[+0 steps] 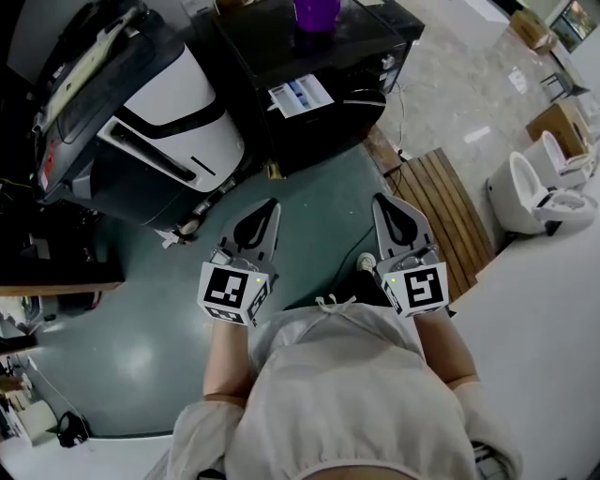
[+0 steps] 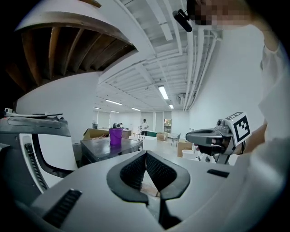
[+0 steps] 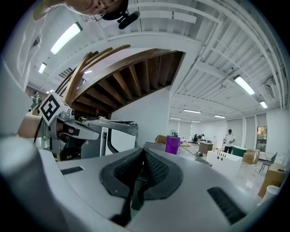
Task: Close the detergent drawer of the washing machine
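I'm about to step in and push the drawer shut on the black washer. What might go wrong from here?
1. The detergent drawer juts out toward you. An off-centre push with the shut left gripper or right gripper may jam it.
2. A hard shove might shake the purple cup standing on the black washer.
3. The wooden platform beside your path could trip you.

Glossy white and black plastic on washing machine [image 1: 169, 131]. Smooth green floor [image 1: 122, 347], faint sheen. Bare wood on slatted platform [image 1: 452, 211]. Creased white cloth shirt [image 1: 347, 394]. Matt grey plastic on left gripper [image 1: 270, 208] and right gripper [image 1: 382, 204]; black ribbed pads [image 2: 135, 171].
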`<state>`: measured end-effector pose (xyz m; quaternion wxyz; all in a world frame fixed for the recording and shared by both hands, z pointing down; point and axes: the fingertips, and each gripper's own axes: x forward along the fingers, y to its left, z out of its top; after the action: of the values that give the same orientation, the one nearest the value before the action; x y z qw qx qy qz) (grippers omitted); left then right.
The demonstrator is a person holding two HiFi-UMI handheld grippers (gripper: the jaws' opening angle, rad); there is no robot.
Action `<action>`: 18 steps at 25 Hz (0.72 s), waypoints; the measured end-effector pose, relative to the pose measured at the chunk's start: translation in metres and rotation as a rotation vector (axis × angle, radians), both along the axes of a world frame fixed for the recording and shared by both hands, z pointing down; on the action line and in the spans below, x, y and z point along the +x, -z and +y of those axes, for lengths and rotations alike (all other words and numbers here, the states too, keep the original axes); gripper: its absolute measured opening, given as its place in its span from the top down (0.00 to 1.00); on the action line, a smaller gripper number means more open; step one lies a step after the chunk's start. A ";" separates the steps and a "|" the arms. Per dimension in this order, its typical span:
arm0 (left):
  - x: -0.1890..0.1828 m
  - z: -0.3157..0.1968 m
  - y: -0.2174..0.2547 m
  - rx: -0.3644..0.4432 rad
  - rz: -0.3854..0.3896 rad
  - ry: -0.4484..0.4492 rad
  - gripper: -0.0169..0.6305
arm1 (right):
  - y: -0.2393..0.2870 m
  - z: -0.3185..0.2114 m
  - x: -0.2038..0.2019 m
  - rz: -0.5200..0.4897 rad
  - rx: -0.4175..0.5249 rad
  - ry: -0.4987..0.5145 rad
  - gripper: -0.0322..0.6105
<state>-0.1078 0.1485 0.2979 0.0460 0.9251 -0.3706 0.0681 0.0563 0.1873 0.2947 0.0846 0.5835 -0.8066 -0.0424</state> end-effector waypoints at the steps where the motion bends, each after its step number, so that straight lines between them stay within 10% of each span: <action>1: 0.011 -0.006 0.000 -0.005 -0.002 0.021 0.95 | -0.002 -0.010 0.013 -0.006 -0.011 0.019 0.94; 10: 0.116 -0.048 -0.008 -0.042 0.002 0.151 0.95 | -0.018 -0.082 0.119 -0.035 -0.102 0.149 0.94; 18: 0.138 -0.076 -0.032 -0.100 -0.007 0.282 0.95 | -0.037 -0.126 0.142 -0.033 -0.150 0.262 0.94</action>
<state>0.0301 0.0723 0.3297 0.1001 0.8603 -0.4930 0.0826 0.1983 0.0617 0.3321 0.1087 0.4658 -0.8780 0.0170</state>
